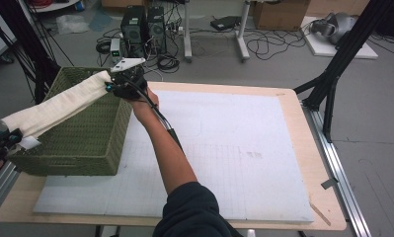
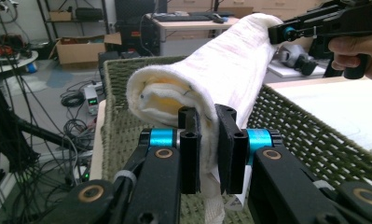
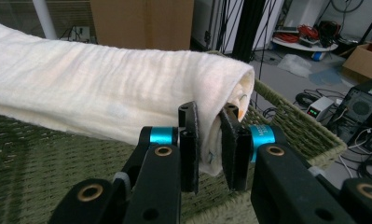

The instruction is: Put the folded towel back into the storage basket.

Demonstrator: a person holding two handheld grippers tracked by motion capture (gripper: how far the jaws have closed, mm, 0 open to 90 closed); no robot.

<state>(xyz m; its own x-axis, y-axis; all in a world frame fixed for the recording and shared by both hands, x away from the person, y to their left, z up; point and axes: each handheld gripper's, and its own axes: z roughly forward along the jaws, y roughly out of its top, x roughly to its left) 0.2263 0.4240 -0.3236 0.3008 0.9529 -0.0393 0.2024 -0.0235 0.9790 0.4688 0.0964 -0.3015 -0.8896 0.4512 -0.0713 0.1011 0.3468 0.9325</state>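
Left gripper (image 1: 7, 138), half cut off, pinches towel (image 1: 61, 106) over basket (image 1: 86, 143).

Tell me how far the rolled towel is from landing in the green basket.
Done: the rolled towel is folded and lifted, left tongs and right tongs each clamped on an end. In hand: it hangs over the green basket. Left: lower it in and release.

The rolled towel (image 1: 61, 106) is showing cream-white, with a faint yellow inside its folds. The woven basket (image 1: 81, 143) at the tabletop's left edge is showing olive green. The left gripper (image 2: 207, 135) and right gripper (image 3: 210, 140) are showing black jaws with bright blue collars. A white mat (image 1: 224, 148) is covering the pale wooden tabletop (image 1: 303, 128).
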